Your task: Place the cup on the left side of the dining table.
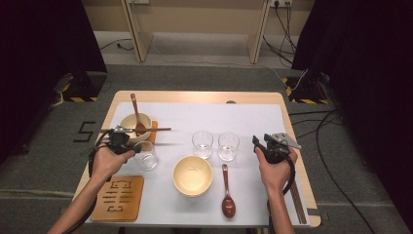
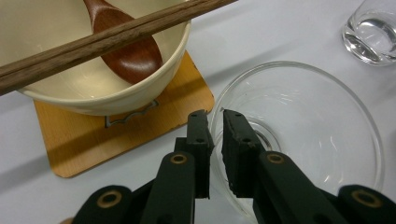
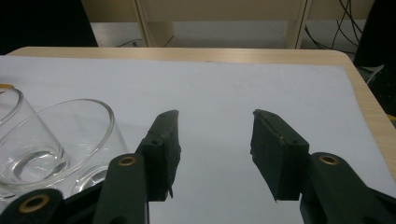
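High view: the left gripper (image 1: 127,142) sits at the near rim of a glass (image 1: 146,155) standing on the white sheet of the worktop (image 1: 253,126), just right of a wooden coaster (image 1: 154,130) that carries a cream bowl (image 1: 129,123). A brown spoon (image 1: 137,115) rests in that bowl and chopsticks (image 1: 146,129) lie across its rim. The right gripper (image 1: 265,143) is held at the right side, well apart from two more glasses (image 1: 215,144), a second cream bowl (image 1: 192,175) and a second spoon (image 1: 227,192).

Left gripper view: the jaws straddle the glass (image 2: 303,130) rim, one inside and one outside, with a narrow gap between them. I cannot tell whether the pads press the wall.

Right gripper view: released, jaws wide apart over bare sheet, nothing between them; a tilted-looking glass (image 3: 56,140) lies to their left.

Step in hand, judged: setting down or taking up the glass by its rim.

Doing it well: keep the glass upright, move slowly, stay clear of the chopsticks and coaster edge.

Writing: a "5" (image 1: 84,132) marked on the floor; the cut-out pattern on the near coaster (image 1: 118,197) is not readable.
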Action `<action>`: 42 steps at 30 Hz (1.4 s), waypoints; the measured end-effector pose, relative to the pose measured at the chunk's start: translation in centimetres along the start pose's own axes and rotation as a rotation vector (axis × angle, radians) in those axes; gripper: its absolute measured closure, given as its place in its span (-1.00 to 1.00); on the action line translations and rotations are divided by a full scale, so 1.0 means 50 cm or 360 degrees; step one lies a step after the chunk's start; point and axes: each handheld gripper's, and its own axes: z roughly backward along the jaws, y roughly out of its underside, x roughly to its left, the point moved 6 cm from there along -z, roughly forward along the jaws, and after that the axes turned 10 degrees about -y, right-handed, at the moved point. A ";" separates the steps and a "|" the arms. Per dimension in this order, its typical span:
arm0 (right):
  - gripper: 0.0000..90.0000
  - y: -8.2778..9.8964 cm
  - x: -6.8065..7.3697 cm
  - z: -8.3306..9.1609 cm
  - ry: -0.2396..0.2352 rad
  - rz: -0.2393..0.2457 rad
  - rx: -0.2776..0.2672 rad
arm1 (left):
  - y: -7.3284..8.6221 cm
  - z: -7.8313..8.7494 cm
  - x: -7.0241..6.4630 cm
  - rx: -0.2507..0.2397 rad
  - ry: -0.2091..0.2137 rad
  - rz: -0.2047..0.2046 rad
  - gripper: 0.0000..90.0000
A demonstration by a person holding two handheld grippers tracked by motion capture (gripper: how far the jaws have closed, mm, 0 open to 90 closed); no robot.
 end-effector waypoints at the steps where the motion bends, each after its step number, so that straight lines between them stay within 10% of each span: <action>1: 0.15 0.000 0.000 0.000 0.0000 0.0000 0.0000 | -0.001 -0.001 0.000 -0.0001 0.0000 -0.0001 0.78; 42: 0.15 0.004 0.002 -0.002 0.0001 0.0001 0.0013 | 0.034 0.118 0.054 -0.0403 -0.0076 0.0160 0.11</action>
